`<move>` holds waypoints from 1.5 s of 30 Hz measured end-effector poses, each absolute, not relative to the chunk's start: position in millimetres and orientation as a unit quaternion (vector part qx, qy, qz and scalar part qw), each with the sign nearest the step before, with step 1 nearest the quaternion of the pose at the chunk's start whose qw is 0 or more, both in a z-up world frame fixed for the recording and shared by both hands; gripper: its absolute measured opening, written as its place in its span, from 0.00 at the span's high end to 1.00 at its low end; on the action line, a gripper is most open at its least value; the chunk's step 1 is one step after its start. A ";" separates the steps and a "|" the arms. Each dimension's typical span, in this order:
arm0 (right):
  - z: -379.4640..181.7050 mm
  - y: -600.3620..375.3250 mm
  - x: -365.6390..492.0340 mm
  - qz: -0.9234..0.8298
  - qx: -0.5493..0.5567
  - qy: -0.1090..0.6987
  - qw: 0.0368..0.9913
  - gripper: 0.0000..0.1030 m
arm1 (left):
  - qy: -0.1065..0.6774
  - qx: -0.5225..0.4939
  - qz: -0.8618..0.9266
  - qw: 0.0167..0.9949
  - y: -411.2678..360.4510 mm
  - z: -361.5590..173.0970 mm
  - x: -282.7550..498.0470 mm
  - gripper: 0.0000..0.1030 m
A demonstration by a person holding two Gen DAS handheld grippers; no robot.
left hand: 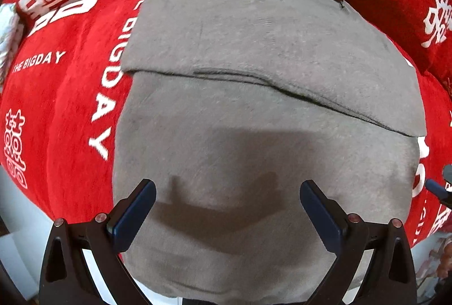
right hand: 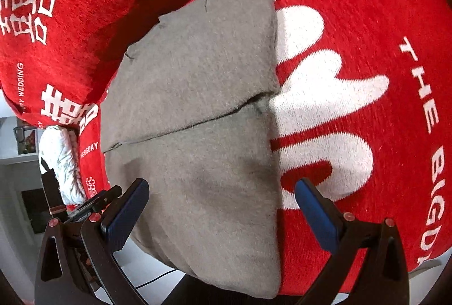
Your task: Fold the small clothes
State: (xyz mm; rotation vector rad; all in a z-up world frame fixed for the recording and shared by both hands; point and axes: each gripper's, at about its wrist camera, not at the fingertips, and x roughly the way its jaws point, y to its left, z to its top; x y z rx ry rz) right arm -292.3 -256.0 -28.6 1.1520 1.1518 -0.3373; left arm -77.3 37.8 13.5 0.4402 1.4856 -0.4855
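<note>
a plain grey garment (left hand: 254, 112) is being shown against a bright red cover (left hand: 70, 95) that is being patterned with white lettering and white characters. black gripper frames are being seen with dark blue pads (right hand: 127, 214), and a white quilted item (right hand: 60, 160) is being glimpsed at the edge.

The left hand-held gripper (left hand: 227, 192) hangs spread wide and empty over a grey folded garment (left hand: 254, 112), which lies on a red cover (left hand: 70, 107) lettered "THE BIGDAY".
</note>
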 end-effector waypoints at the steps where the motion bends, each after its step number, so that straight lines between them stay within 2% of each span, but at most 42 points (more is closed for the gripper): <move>1: -30.2 -255.2 -294.0 -0.145 0.516 0.512 0.672 0.00 | 0.665 0.194 -0.214 0.688 41.9 13.2 -78.0 0.01; 19: -52.2 -187.5 -330.4 -0.118 0.554 0.524 0.636 0.00 | 0.692 0.188 -0.212 0.664 139.6 -1.4 -106.3 0.01; 25: -64.4 -151.1 -362.1 -0.118 0.569 0.533 0.615 0.07 | 0.704 0.182 -0.217 0.651 182.9 -11.9 -122.6 0.01; 27: -72.1 -139.1 -377.4 -0.121 0.575 0.538 0.604 0.12 | 0.711 0.182 -0.218 0.644 193.7 -18.0 -129.4 0.01; 35: -109.0 -103.5 -411.1 -0.121 0.588 0.546 0.585 0.12 | 0.749 0.164 -0.235 0.597 217.9 -59.7 -165.1 0.01; 41: -127.8 -80.6 -402.8 -0.094 0.594 0.551 0.578 0.12 | 0.749 0.149 -0.244 0.598 226.9 -63.4 -183.3 0.02; 42: -129.5 -77.4 -402.4 -0.094 0.598 0.548 0.577 0.14 | 0.747 0.149 -0.247 0.599 233.2 -62.2 -179.4 0.04; 43: -130.8 -75.0 -401.2 -0.096 0.607 0.542 0.573 0.18 | 0.747 0.148 -0.249 0.599 233.7 -59.5 -178.6 0.11; 44: -131.0 -73.2 -401.2 -0.098 0.615 0.536 0.570 0.29 | 0.747 0.145 -0.252 0.598 232.8 -53.3 -179.7 0.21; 45: -130.2 -71.9 -401.2 -0.104 0.620 0.532 0.567 0.48 | 0.747 0.142 -0.254 0.598 225.0 -46.9 -185.4 0.27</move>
